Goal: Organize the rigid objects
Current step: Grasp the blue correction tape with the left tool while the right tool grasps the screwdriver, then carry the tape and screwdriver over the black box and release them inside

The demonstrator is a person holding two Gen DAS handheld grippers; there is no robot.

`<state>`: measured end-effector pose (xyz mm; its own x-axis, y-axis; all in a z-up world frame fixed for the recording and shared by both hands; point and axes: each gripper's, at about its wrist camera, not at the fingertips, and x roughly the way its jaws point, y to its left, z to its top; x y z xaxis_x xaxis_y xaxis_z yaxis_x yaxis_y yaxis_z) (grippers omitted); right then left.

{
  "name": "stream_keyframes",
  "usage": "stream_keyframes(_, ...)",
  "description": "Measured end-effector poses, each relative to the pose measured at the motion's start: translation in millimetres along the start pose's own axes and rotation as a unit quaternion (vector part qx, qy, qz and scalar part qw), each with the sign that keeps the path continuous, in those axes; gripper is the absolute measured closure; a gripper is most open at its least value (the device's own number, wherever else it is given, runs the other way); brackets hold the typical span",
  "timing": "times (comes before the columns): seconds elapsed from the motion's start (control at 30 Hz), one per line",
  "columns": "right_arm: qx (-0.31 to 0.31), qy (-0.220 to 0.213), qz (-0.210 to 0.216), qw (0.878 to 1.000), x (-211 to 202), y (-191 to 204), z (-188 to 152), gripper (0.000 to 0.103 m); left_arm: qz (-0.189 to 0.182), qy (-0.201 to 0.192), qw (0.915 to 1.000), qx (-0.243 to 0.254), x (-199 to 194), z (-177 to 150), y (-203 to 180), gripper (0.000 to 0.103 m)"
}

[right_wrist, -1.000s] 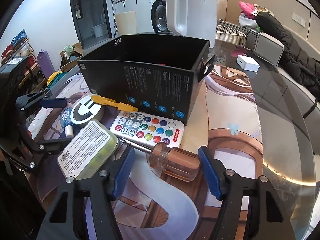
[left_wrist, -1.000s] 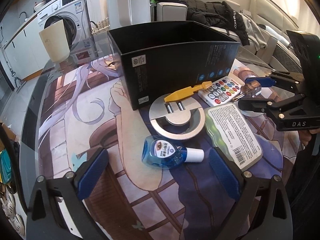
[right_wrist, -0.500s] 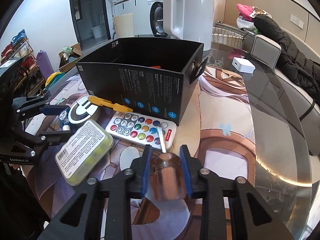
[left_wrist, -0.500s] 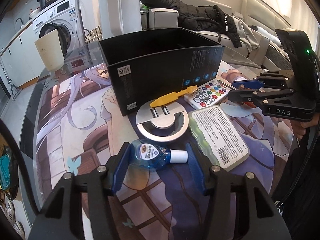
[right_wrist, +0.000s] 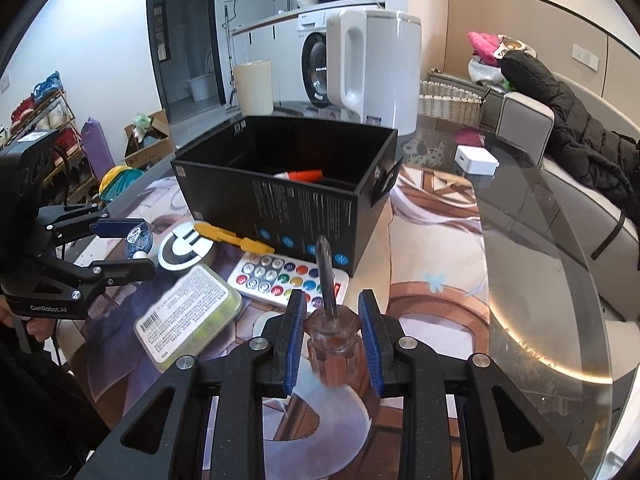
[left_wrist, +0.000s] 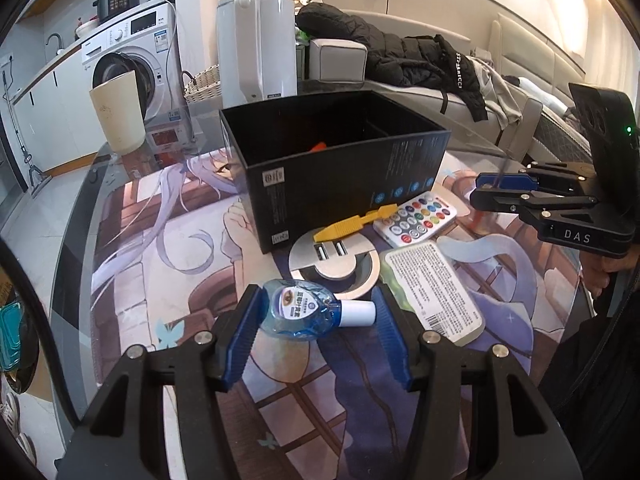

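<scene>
My right gripper had its jaws clamped on the amber handle of the screwdriver, the steel shaft pointing forward toward the black box. My left gripper had its jaws closed in around the blue eye-drop bottle: the left pad touched the bottle's base and the right pad met the white cap end, so I judged it gripped lengthwise.

To do this step well, I reckoned both tools should rise clear of the desk before travelling, then pass over the box's near wall and release low inside, beside the orange thing already lying there. The screwdriver's shaft could catch the rim, so tilting the tip down first seemed wise. The bottle, held end to end, might pivot; I would have moved it slowly.

The screwdriver's handle was clear, fluted, reddish-brown plastic. The bottle was translucent blue and flattish, with an eye printed on its label.
</scene>
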<state>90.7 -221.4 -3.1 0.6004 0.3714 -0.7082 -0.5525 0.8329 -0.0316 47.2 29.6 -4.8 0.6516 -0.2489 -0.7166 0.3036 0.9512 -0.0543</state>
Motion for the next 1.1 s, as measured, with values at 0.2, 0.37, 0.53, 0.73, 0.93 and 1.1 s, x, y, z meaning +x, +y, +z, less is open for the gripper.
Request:
stream_keyframes(0.2, -0.003, -0.013, 0.002, 1.0, -5.7, 0.3, 2.7, 0.076, 0.001, -0.012, 0.9999, -0.005, -5.4, 2.4, 1.2, 0.048)
stream_keyframes(0.37, -0.005, -0.03, 0.005, 1.0, -14.1, 1.7, 7.1, 0.076, -0.001, -0.026, 0.9996, -0.009, -11.9, 8.6, 1.2, 0.048)
stream_keyframes(0.53, -0.005, -0.05, 0.012, 0.999, -24.8, 4.4, 15.1, 0.076, -0.004, -0.056, 0.9983, -0.018, -22.4, 22.8, 1.4, 0.048)
stream_keyframes(0.73, -0.009, -0.079, 0.02, 0.997, -39.6, 10.9, 30.0, 0.076, -0.006, -0.091, 0.9952, -0.037, -31.7, 40.2, 8.3, 0.048)
stream_keyframes(0.93, -0.006, -0.106, 0.029, 0.994, -48.1, 14.7, 47.0, 0.076, -0.008, -0.112, 0.9923, -0.053, -29.6, 56.4, 15.0, 0.048)
stream_keyframes(1.1, -0.001, -0.118, 0.033, 0.992, -45.2, 15.6, 61.0, 0.076, -0.004, -0.12, 0.9906, -0.065, -20.3, 68.7, 19.5, 0.048)
